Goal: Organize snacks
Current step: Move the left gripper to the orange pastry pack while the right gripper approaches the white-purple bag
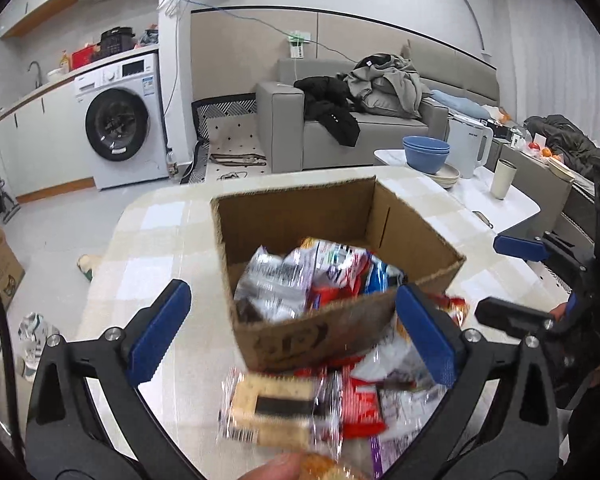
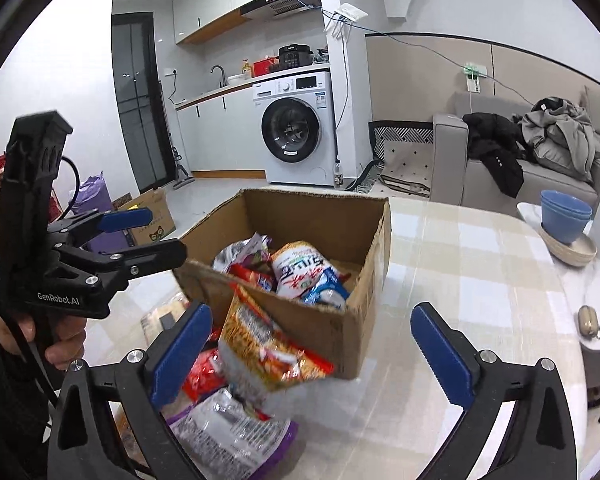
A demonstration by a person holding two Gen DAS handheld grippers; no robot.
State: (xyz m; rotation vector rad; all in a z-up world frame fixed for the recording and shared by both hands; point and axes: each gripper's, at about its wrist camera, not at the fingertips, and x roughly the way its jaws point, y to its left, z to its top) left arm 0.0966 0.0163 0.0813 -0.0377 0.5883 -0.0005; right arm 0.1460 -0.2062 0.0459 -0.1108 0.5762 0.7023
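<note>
My left hand-held gripper (image 1: 292,328) is spread wide with nothing pinched between its blue pads, and my right hand-held gripper (image 2: 312,350) is just as wide apart and grasps nothing either. Both point down at the cardboard box (image 1: 296,216) that stands open-topped on the checked worktop (image 1: 156,240).

Inside the box lie several snack packets (image 1: 312,276): silver, red, and blue-and-white wrappers. From the right wrist view, one white packet (image 2: 304,270) in the box carries large red script that I cannot read for certain.

More snacks lie on the worktop just in front of the box's near wall. A clear-wrapped cracker pack (image 1: 272,404) with a dark band and a barcode sits below my left gripper, blurred. An orange-yellow packet (image 2: 264,340) leans at the box's near corner between my right gripper's fingers without being touched by them; its print is smeared. A silver and purple packet (image 2: 228,436) lies under it beside a red one (image 2: 204,372).

The body of my left gripper, seen from the right wrist camera, reads "GenRobot.AI" in white. The box's front wall bears a dark printed mark I cannot make out.
</note>
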